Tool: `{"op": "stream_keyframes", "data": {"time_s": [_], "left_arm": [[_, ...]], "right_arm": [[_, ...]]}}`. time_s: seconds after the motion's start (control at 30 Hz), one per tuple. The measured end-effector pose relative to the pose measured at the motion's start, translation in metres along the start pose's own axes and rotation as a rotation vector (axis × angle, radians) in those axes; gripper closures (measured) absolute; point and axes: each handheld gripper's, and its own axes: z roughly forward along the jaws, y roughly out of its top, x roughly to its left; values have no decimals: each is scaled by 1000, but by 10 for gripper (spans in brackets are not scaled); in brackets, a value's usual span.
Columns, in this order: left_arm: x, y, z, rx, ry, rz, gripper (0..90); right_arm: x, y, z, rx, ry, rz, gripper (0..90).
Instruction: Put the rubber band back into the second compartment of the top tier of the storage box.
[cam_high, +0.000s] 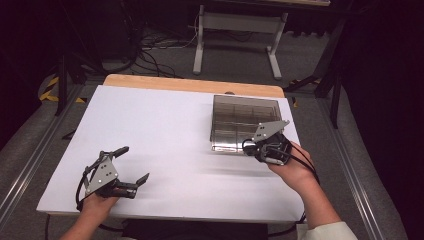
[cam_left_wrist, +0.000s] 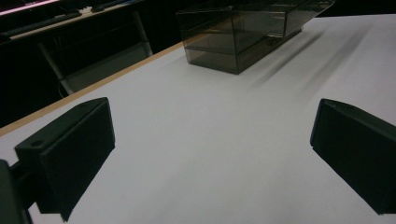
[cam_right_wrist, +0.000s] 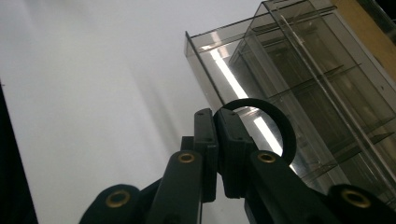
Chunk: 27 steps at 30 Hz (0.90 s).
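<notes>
1. In the right gripper view, the right gripper (cam_right_wrist: 215, 122) had its jaws clamped on a black ring (cam_right_wrist: 275, 119) above the clear compartment box (cam_right_wrist: 299, 84).
2. The high view (ring hard to make out) showed the left gripper (cam_high: 134, 164) spread wide over the white table (cam_high: 165, 130).

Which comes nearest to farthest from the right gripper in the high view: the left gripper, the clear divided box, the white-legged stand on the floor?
1. The clear divided box, right by the right gripper, at the table's far right.
2. The left gripper, across the white table at its near left.
3. The white-legged stand, on the floor beyond the table's far edge.
</notes>
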Motion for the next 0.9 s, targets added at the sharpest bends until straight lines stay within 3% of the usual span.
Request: {"op": "stream_keyframes", "data": {"time_s": [0.63, 0.9], "left_arm": [[0, 0, 0, 1, -4, 2, 8], [0, 0, 0, 4, -8, 10, 8]], "right_arm": [[-17, 12, 9, 14, -43, 88, 870], [-30, 13, 13, 23, -51, 158, 870]]}}
